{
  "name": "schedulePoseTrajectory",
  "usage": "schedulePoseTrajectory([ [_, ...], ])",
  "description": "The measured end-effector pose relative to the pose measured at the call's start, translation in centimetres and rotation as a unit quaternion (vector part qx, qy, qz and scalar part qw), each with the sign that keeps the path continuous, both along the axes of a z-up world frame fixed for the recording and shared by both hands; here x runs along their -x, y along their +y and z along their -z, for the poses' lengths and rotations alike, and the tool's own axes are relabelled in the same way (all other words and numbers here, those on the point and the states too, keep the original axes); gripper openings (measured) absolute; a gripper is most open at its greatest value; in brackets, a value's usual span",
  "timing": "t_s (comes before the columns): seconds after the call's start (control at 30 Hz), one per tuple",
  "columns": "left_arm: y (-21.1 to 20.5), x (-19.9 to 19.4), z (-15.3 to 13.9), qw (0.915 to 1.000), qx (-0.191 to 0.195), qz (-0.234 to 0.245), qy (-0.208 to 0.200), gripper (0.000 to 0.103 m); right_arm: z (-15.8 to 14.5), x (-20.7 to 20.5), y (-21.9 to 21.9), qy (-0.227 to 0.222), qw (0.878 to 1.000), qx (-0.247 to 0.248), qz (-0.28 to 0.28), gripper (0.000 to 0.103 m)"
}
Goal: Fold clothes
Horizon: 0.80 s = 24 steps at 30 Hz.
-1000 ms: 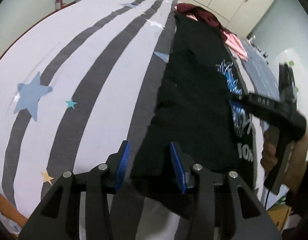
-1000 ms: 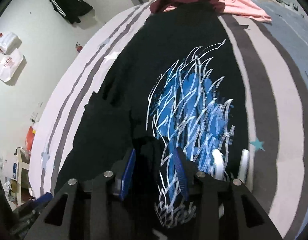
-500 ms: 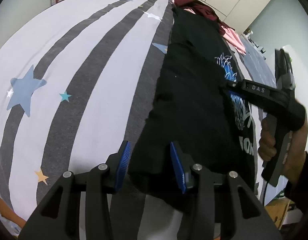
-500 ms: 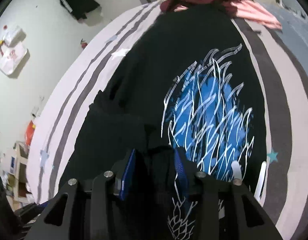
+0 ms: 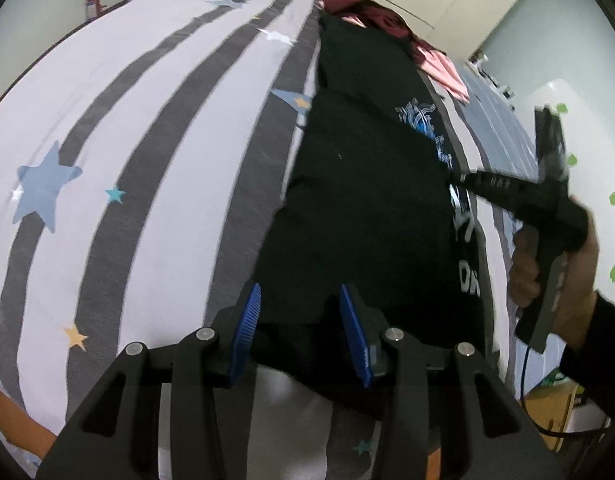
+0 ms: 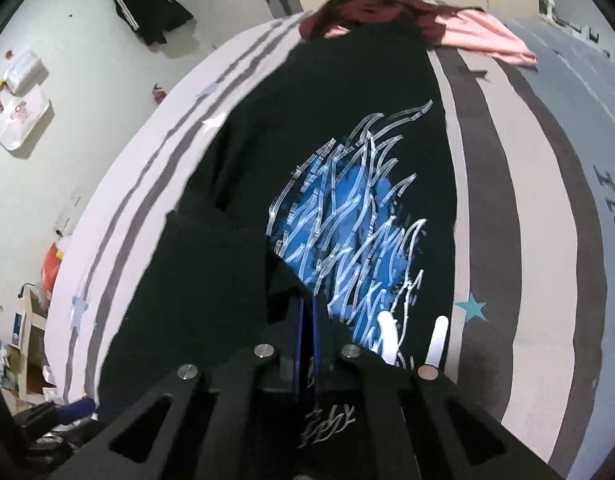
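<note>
Fabric fills the left wrist view: the black T-shirt (image 5: 367,208) lies on the striped bedsheet (image 5: 119,128), its near edge between the left gripper (image 5: 299,316) fingers, which stand apart (no pinch visible). From the right wrist view, the right gripper (image 6: 307,320) has pinched shut on a raised fold just left of the blue print (image 6: 359,216). Soft, limp cloth; edges and corners look the best holds.

shirt (image 6: 347,128): black, blue-and-white flame print facing up | state: left side folded inward over body, near hem bunched and raised | pose: laid lengthwise | place: on striped bed (image 5: 107,120), far end against maroon and pink clothes (image 6: 407,16)
</note>
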<state>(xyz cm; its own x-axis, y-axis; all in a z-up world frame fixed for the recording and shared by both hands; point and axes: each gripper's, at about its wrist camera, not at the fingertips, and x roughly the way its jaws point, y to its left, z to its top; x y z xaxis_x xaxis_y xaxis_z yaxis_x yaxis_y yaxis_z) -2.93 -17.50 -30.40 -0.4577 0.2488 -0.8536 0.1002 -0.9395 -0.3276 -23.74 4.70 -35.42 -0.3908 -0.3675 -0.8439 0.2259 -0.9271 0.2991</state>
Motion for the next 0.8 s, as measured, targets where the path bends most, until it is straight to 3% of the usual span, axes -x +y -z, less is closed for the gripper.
schedulePoseTrajectory([
  [0.17,-1.8,0.8,0.2,0.9993,0.016,-0.033,-0.002,0.038,-0.7,0.2,-0.9,0.024,0.999,-0.026,-0.032,0.009],
  [0.3,-0.1,1.4,-0.1,0.9997,0.02,0.002,0.013,0.038,-2.2,-1.2,0.4,0.034,0.999,-0.013,-0.002,0.01],
  [0.4,1.9,1.8,0.5,0.9993,0.019,0.03,0.012,0.027,-2.6,-2.3,1.0,0.022,1.0,0.015,0.003,0.01],
  [0.6,3.6,2.4,4.1,0.9997,0.018,0.01,-0.011,0.027,-3.9,-6.5,-2.0,0.008,0.997,0.062,-0.044,0.01],
  [0.8,4.2,2.5,3.9,0.9997,0.022,0.007,-0.012,0.027,-1.9,-10.2,-3.7,-0.022,0.997,0.057,-0.057,0.01],
])
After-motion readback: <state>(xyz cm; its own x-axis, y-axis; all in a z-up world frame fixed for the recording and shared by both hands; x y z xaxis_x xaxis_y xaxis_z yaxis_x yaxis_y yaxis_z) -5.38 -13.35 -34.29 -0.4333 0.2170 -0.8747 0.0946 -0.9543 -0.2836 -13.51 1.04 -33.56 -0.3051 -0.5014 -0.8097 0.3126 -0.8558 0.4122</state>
